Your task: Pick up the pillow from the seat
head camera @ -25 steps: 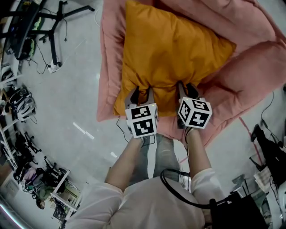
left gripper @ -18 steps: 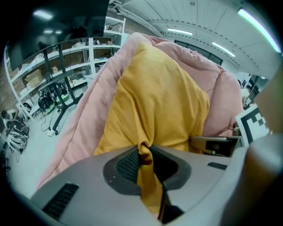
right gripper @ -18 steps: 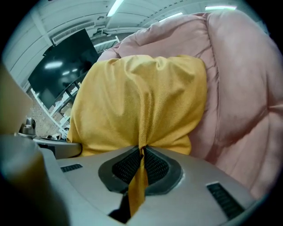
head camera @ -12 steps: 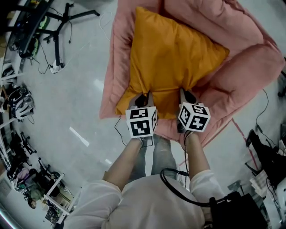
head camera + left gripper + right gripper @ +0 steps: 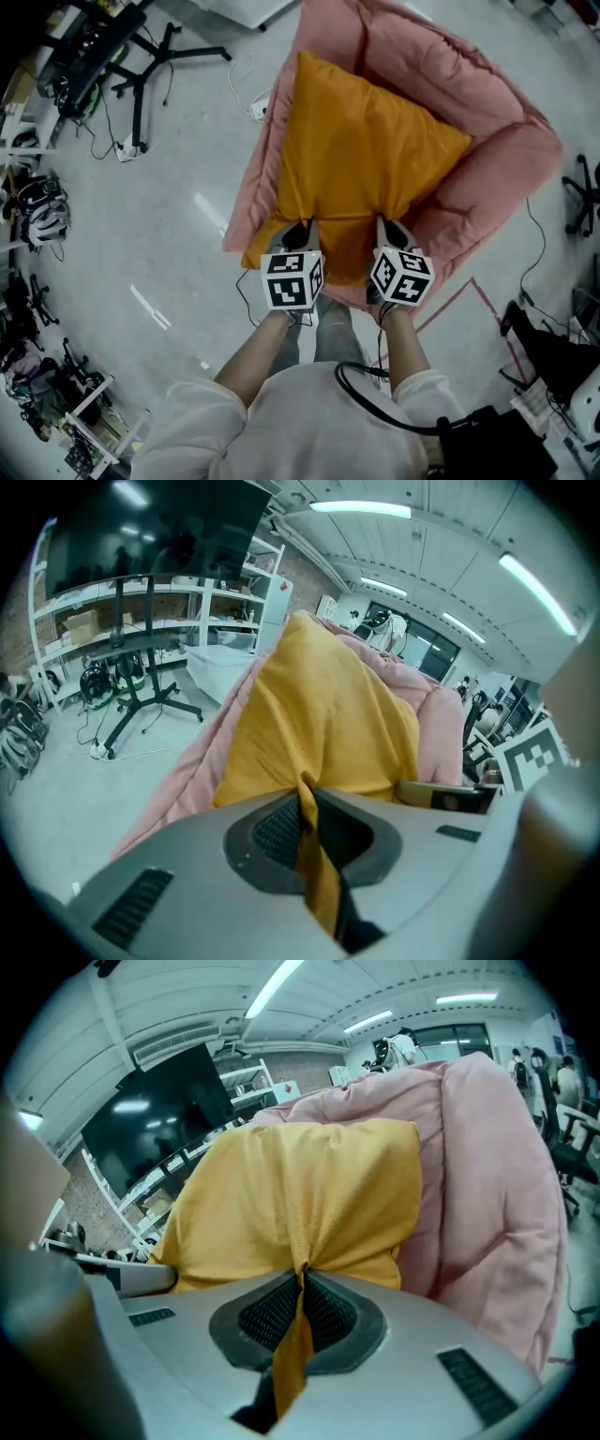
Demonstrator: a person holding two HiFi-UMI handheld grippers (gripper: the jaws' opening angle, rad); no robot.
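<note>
Your left gripper (image 5: 298,226) is clamped on the near edge of the orange pillow (image 5: 361,155), its jaws having just been closing with a fold of the cloth between them. Your right gripper (image 5: 392,223) is clamped on the same edge, further right (each gripper view shows cloth pinched flat between the pads). The pillow lies over the pink seat (image 5: 511,155); whether it is clear of the cushion cannot be told. Further left, a black stand (image 5: 167,45) is on the grey floor (image 5: 159,216).
</note>
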